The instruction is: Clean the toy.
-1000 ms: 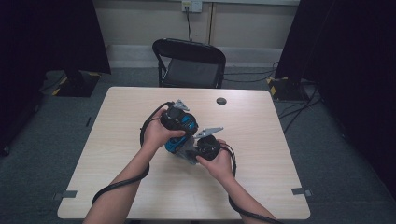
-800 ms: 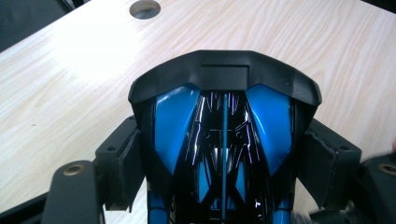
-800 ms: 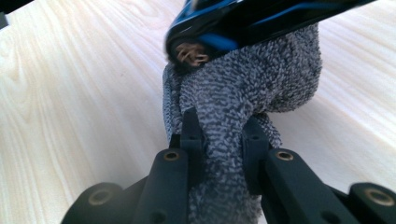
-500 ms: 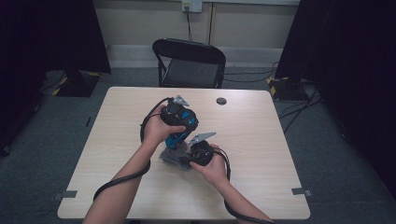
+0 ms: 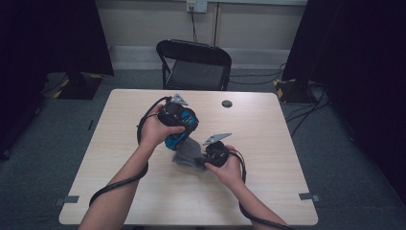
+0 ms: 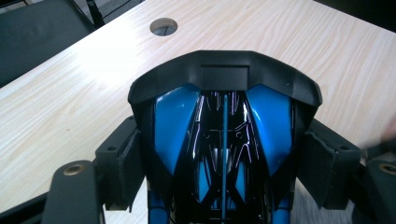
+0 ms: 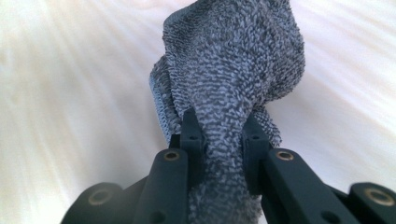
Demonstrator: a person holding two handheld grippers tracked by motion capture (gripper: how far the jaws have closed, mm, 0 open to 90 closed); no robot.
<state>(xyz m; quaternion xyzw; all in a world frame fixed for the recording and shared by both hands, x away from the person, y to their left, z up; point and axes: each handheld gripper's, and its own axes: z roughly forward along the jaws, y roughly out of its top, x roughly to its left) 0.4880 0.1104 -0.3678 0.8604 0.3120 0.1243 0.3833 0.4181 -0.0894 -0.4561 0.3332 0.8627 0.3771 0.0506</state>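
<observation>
The left tongs [image 6: 219, 154] clasped a glossy blue-and-black shell [image 6: 224, 140]; beside it, the right tongs [image 7: 219, 133] pinched a nubby grey towel [image 7: 233, 70] on the woodgrain bench [image 5: 268, 124].

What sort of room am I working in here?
Probably a lab or recording studio, not a home: black curtains flank a light wooden table, a black folding chair faces it, and loose cables cross the grey carpet.
</observation>
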